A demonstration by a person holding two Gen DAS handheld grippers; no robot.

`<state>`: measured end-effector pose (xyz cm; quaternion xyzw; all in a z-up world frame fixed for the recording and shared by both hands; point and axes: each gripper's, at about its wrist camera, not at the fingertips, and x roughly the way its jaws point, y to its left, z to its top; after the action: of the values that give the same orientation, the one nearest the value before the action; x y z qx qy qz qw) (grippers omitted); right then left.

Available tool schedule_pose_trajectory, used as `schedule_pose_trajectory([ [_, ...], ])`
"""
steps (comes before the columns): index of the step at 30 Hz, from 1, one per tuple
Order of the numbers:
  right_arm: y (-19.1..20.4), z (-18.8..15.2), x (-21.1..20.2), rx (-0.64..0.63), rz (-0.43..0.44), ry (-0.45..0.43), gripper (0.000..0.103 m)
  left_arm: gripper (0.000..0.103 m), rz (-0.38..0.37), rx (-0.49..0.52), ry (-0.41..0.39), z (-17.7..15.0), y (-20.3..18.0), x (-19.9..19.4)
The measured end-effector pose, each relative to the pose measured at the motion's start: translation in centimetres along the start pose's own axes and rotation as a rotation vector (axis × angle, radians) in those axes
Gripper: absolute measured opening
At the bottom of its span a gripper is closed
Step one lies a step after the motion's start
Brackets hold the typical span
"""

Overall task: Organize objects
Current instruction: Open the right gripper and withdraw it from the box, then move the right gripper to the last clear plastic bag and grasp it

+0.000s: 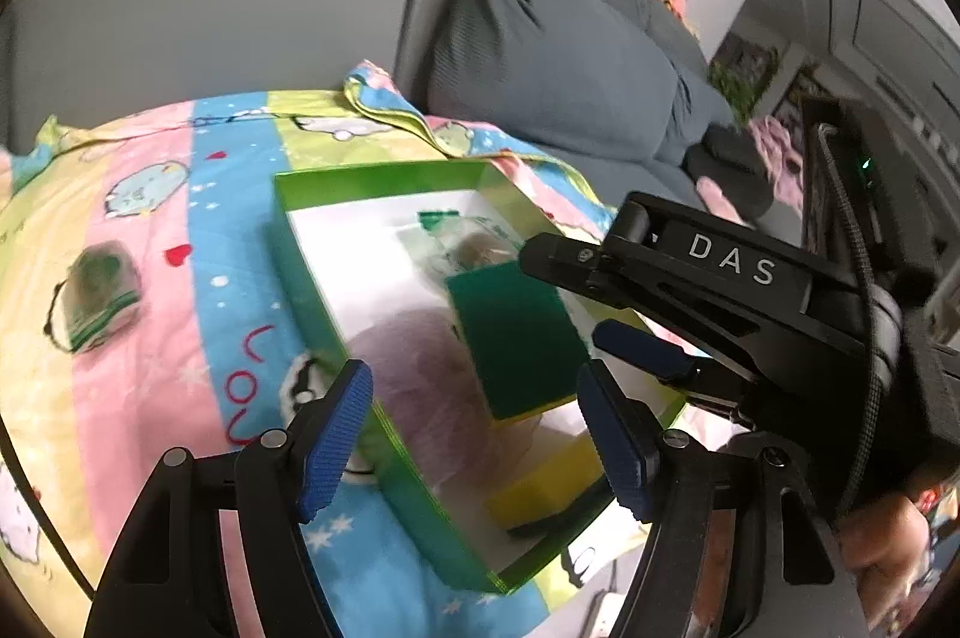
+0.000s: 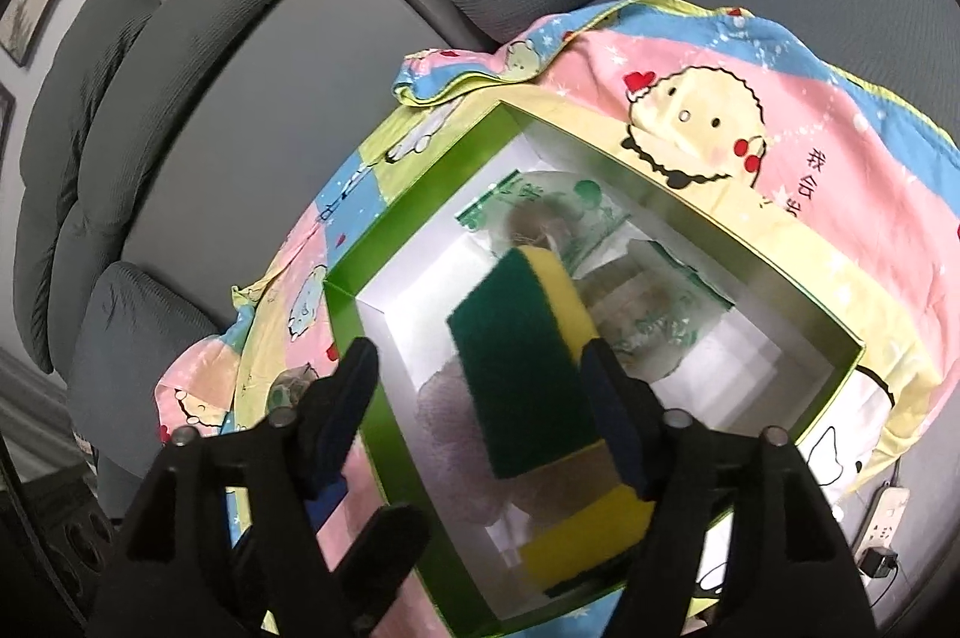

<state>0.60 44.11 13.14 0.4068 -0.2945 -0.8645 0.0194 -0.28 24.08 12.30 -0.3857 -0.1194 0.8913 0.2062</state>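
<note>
Glossy green cardboard box (image 2: 384, 242) with smooth white inside; sponge (image 2: 528, 368) of soft yellow foam under a rough green scouring face; printed cotton-like cloth (image 2: 810, 140); ribbed grey sofa upholstery (image 2: 198, 56)

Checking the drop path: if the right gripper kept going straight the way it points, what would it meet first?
Most likely the green-and-yellow sponge inside the green box; it fills the gap ahead of the open right gripper. Depth is unclear, so how near it is cannot be told.
</note>
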Motion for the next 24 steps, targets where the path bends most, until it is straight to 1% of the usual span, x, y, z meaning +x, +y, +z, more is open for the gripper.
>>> schedule_pose_trajectory([
  [4,1.2,-0.4,0.0,-0.027,-0.019,-0.013,0.074,0.072,0.029,-0.017,-0.034,-0.4,1.4,-1.6],
  [6,2.0,-0.6,0.0,-0.043,-0.025,-0.023,0.075,0.074,0.052,-0.028,-0.049,-0.7,2.4,-2.4],
  [7,2.5,-0.8,0.1,-0.054,-0.027,-0.026,0.076,0.076,0.07,-0.036,-0.058,-0.8,3.0,-2.7],
  [8,3.0,-0.9,0.2,-0.062,-0.026,-0.027,0.077,0.078,0.086,-0.045,-0.067,-0.9,3.5,-3.0],
  [9,3.4,-1.0,0.3,-0.072,-0.024,-0.028,0.079,0.078,0.101,-0.055,-0.077,-1.0,4.1,-3.3],
  [10,3.9,-1.2,0.4,-0.084,-0.022,-0.028,0.083,0.078,0.112,-0.068,-0.089,-1.2,4.8,-3.7],
  [11,4.5,-1.4,0.6,-0.099,-0.026,-0.026,0.084,0.079,0.119,-0.083,-0.097,-1.3,5.5,-4.0],
  [14,6.6,-2.2,1.1,-0.156,-0.062,-0.031,0.084,0.079,0.138,-0.136,-0.11,-1.7,7.6,-5.0],
  [16,7.9,-2.9,1.5,-0.19,-0.07,-0.032,0.084,0.079,0.147,-0.161,-0.123,-2.0,8.9,-5.7],
  [21,10.9,-4.4,2.8,-0.251,-0.022,-0.012,0.084,0.079,0.213,-0.229,-0.144,-2.9,11.8,-7.3],
  [24,12.8,-5.5,3.7,-0.311,-0.034,-0.001,0.084,0.08,0.244,-0.252,-0.148,-3.7,13.2,-8.0],
])
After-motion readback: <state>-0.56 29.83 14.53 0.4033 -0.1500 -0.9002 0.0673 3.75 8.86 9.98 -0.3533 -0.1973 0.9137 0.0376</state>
